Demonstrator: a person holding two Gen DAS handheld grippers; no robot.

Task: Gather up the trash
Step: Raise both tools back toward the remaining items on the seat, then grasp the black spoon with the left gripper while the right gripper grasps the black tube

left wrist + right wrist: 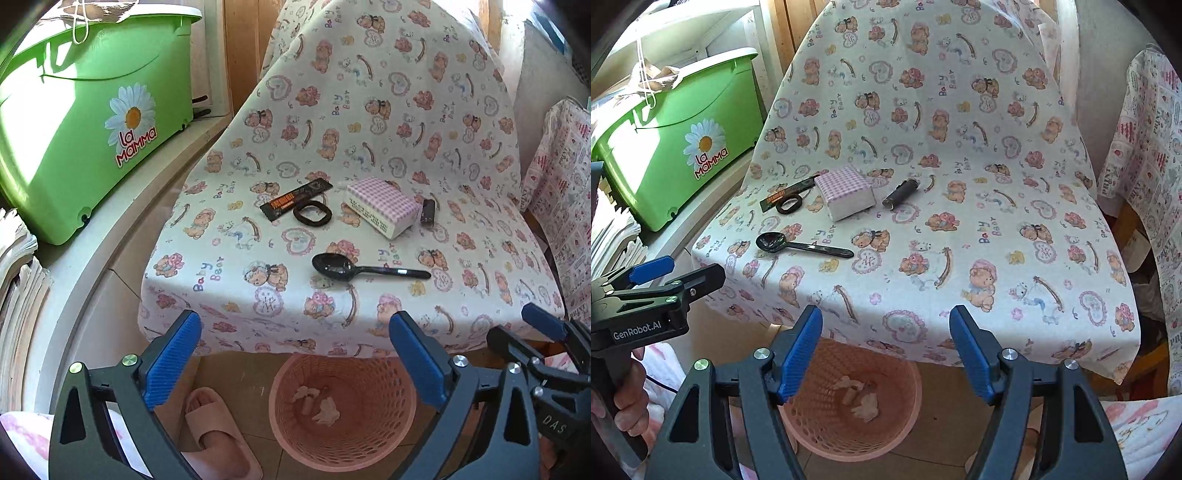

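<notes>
Both sets of jaws stand spread with nothing between them: the left gripper [295,354] and the right gripper [886,350] hang side by side above the pink perforated plastic wastebasket [343,446], which sits on the floor under the front edge of the chair seat draped in a bear-print cloth [369,110]. Crumpled pale scraps [325,406] lie at the basket's bottom. On the seat wait a black plastic spoon [365,271], nearest the front edge, then a dark snack wrapper [295,199], a brown ring [312,214], a pink-checked tissue pack [380,206] and a small dark tube [427,213]. The loose cloth could bunch under a descending finger and drag items off; the flat wrapper and thin spoon handle may slip a pinch.
</notes>
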